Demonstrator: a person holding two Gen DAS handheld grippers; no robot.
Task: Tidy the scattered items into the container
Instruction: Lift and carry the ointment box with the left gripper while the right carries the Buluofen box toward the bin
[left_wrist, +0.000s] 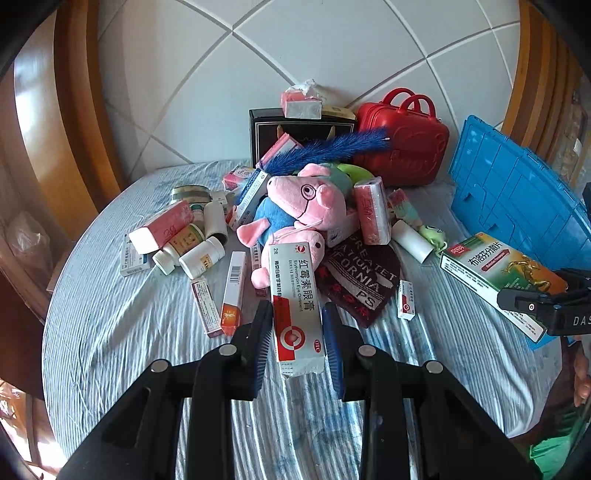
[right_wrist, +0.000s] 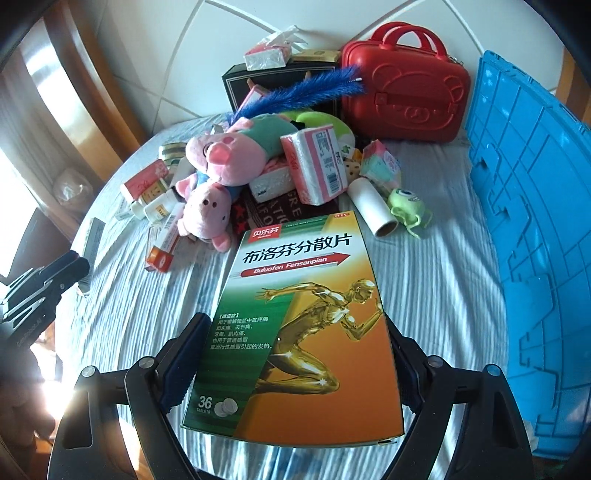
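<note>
My left gripper (left_wrist: 296, 308) is shut on a long white and red ointment box (left_wrist: 293, 280), held clear of the striped cloth. My right gripper (right_wrist: 295, 325) is shut on a large green and orange tablet box (right_wrist: 306, 295), its pads pressing both long sides. The left wrist view shows that tablet box (left_wrist: 495, 269) at the right, raised beside the blue container (left_wrist: 517, 192). The blue container (right_wrist: 535, 221) stands along the right edge. A pile with pink pig plush toys (left_wrist: 306, 203), tissue packs, small boxes and pill bottles (left_wrist: 201, 256) lies behind.
A red case (left_wrist: 402, 144) and a black box (left_wrist: 295, 136) stand at the back against the tiled wall. A blue feather (left_wrist: 325, 151), a dark lettered cloth (left_wrist: 362, 273), a white tube (right_wrist: 373, 206) and a green monster toy (right_wrist: 406, 206) lie about. The striped cloth (left_wrist: 129, 332) covers a round table.
</note>
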